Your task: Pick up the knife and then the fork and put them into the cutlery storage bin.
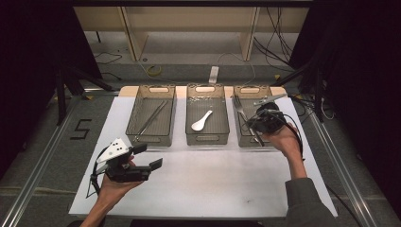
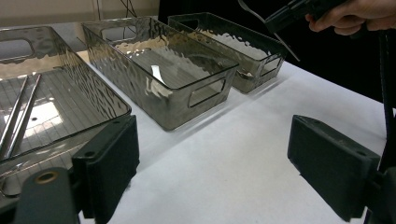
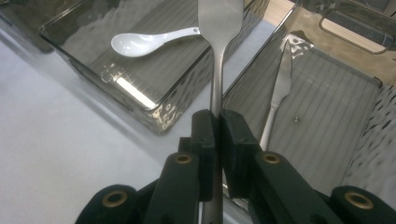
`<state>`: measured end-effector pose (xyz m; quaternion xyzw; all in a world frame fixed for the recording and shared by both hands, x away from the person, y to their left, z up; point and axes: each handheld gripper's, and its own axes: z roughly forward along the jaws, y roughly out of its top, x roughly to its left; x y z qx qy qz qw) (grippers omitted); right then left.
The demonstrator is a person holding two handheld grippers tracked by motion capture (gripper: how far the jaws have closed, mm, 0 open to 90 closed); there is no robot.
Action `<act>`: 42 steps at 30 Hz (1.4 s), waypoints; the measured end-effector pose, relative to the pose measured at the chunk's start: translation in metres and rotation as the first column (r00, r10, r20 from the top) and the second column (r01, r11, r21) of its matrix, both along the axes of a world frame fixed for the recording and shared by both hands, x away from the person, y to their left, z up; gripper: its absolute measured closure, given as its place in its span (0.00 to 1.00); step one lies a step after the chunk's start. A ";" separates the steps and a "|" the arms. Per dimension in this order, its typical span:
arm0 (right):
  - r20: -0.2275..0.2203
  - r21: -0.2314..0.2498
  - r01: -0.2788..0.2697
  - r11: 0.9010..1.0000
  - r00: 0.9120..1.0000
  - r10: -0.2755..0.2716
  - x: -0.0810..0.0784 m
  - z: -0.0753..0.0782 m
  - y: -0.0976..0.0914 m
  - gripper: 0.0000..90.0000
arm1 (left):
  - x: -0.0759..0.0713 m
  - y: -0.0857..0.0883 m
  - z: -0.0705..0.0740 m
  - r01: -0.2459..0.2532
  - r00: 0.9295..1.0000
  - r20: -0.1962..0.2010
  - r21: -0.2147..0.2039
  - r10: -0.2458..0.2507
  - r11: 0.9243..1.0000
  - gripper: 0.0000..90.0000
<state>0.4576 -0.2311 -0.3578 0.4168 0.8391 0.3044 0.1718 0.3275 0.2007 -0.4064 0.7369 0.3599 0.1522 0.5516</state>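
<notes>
My right gripper (image 1: 257, 124) (image 3: 215, 126) is shut on the handle of a metal fork (image 1: 239, 108) (image 3: 219, 28). It holds the fork just above the near left part of the right bin (image 1: 249, 89), tines pointing away. A metal knife (image 3: 280, 88) lies in that bin. The middle bin (image 1: 207, 140) holds a white spoon (image 1: 202, 121) (image 3: 149, 42). My left gripper (image 1: 147, 156) (image 2: 219, 163) hovers open over the white mat, in front of the left bin (image 1: 150, 138), with nothing between its jaws. In the left gripper view the right gripper (image 2: 292, 11) and the fork (image 2: 286, 44) show at the top right.
The three smoky clear bins stand in a row at the back of the white mat (image 1: 213, 179). A pair of metal chopsticks (image 1: 152, 118) (image 2: 18, 116) lies in the left bin. Grey floor, rails and cables surround the table.
</notes>
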 end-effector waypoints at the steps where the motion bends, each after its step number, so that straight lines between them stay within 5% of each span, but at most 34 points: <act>1: 0.007 0.001 0.000 1.000 1.000 0.000 0.001 0.000 0.000 0.94 | 0.000 0.000 0.000 0.000 1.000 0.001 -0.001 0.000 1.000 0.18; 25: -0.004 0.027 0.064 0.998 0.998 -0.064 0.029 0.008 -0.004 0.94 | 0.000 0.000 0.000 0.000 1.000 0.000 -0.001 0.000 1.000 0.18; 42: 0.004 0.030 0.176 0.984 0.984 -0.177 0.052 -0.001 -0.013 0.94 | 0.000 0.001 0.000 0.000 1.000 -0.001 -0.005 0.000 1.000 0.18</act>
